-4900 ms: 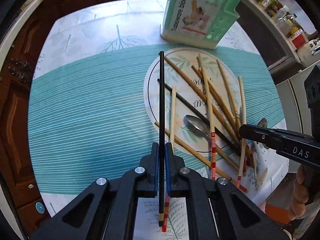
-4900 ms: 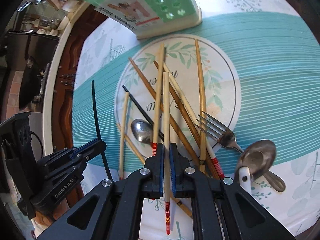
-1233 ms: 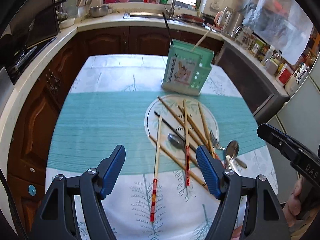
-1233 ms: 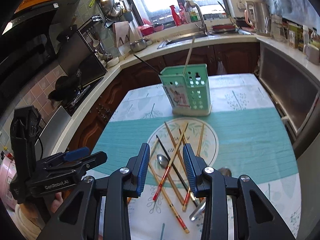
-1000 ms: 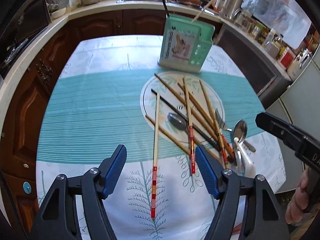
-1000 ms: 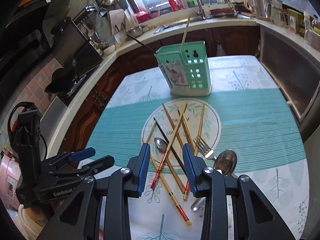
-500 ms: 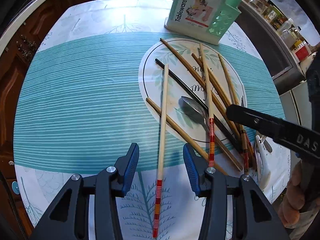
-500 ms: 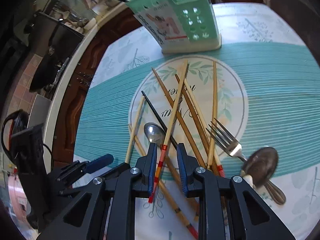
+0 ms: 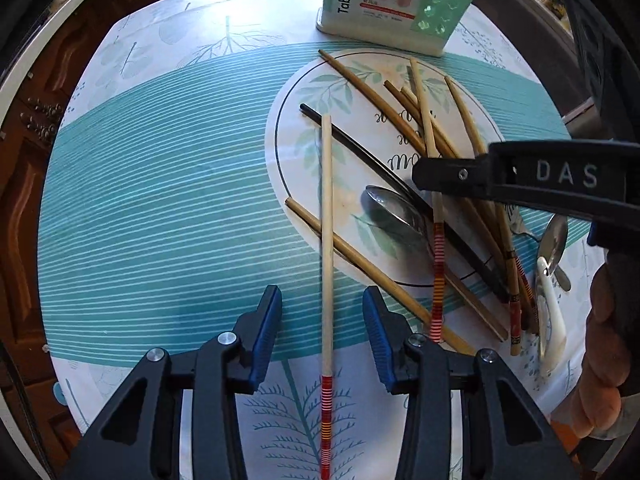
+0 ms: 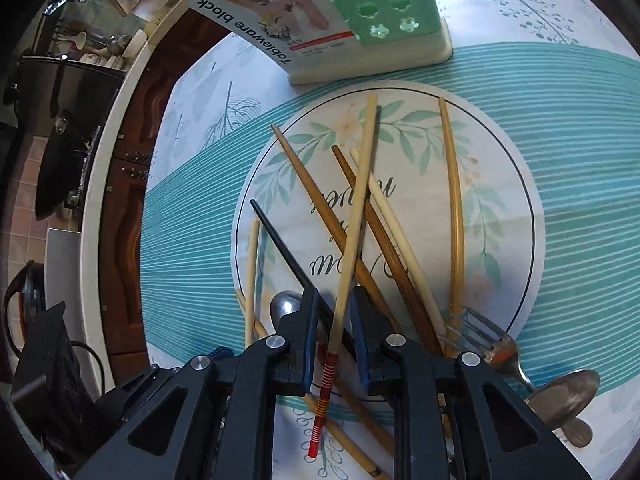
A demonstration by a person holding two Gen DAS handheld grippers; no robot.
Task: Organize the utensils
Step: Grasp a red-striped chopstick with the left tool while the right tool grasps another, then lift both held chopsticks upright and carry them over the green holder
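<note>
**A:** Where did things stand, left to right?

**B:** The left tool (image 9: 322, 312) sat low over the desk (image 9: 160, 208), its blue-padded jaws spread wide and holding nothing. The pale wooden chopstick with a red-striped end (image 9: 327, 240) lay straight between them, touching neither pad. The right tool (image 10: 333, 320) had its jaws only narrowly apart around a second pale, red-striped chopstick (image 10: 352, 240); whether the pads touched it, I could not tell.

**A:** And the destination?

**B:** The mint-green plastic tableware block (image 9: 394, 4) stood upright at the far edge of the round floral placemat (image 9: 296, 152).

**A:** How should the pickups have gone?

**B:** I judged the left needed only to close squarely on the shaft just above the stripes, keeping it centred so it would not swing. The right stick lay across brown bamboo chopsticks (image 10: 320, 200) and over a black chopstick (image 10: 288, 256), so a straight upward lift seemed wise, lest it drag them.

**A:** Room to move?

**B:** Plenty on the left, over the teal-striped cloth. On the right, a steel fork (image 10: 486, 336) and a steel spoon (image 10: 564, 400) crowded the near desk edge, and the two tools worked near each other.
</note>
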